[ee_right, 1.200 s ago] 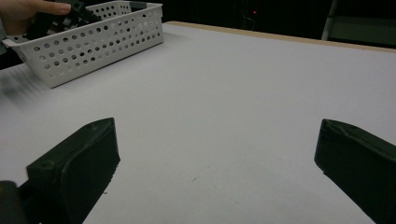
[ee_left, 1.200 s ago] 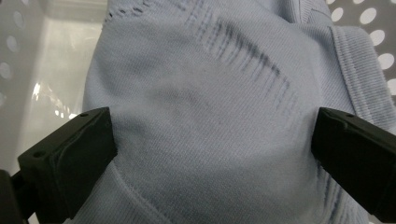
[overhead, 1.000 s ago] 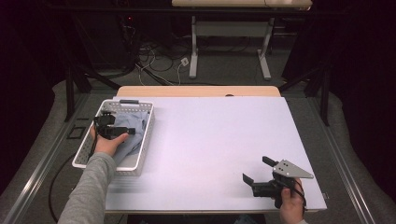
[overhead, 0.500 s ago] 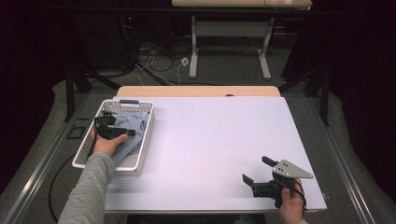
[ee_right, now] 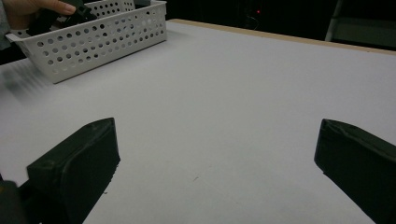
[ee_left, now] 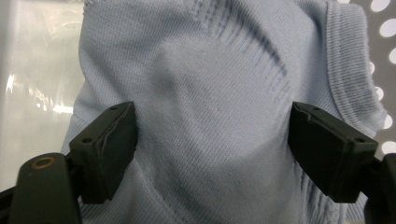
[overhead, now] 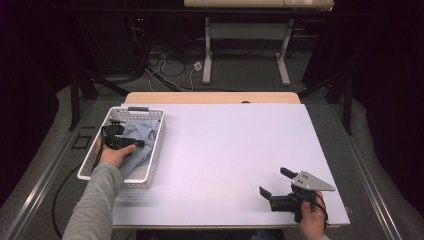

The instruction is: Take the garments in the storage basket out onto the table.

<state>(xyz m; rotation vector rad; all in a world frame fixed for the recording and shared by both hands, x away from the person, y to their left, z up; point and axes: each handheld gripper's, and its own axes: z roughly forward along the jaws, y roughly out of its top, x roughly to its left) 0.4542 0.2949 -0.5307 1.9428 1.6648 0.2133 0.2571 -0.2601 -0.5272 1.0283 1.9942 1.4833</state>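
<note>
A light blue knit garment [overhead: 144,136] lies in a white perforated basket [overhead: 156,145] at the table's left. My left gripper [overhead: 114,138] reaches down into the basket onto the cloth. In the left gripper view its jaws have just been closing and still stand well apart, and the garment [ee_left: 210,70] bulges up between the left gripper [ee_left: 212,126] pads. Near the front right corner my right gripper [overhead: 272,180] rests low over the table, open, with nothing between its jaws. The right gripper [ee_right: 217,144] faces the basket [ee_right: 93,42] across the bare top.
The white table top [overhead: 230,145] stretches between the two hands. A wooden strip [overhead: 210,97] borders its far edge. Behind it are table legs and cables on the floor. The front edge is close to the right hand.
</note>
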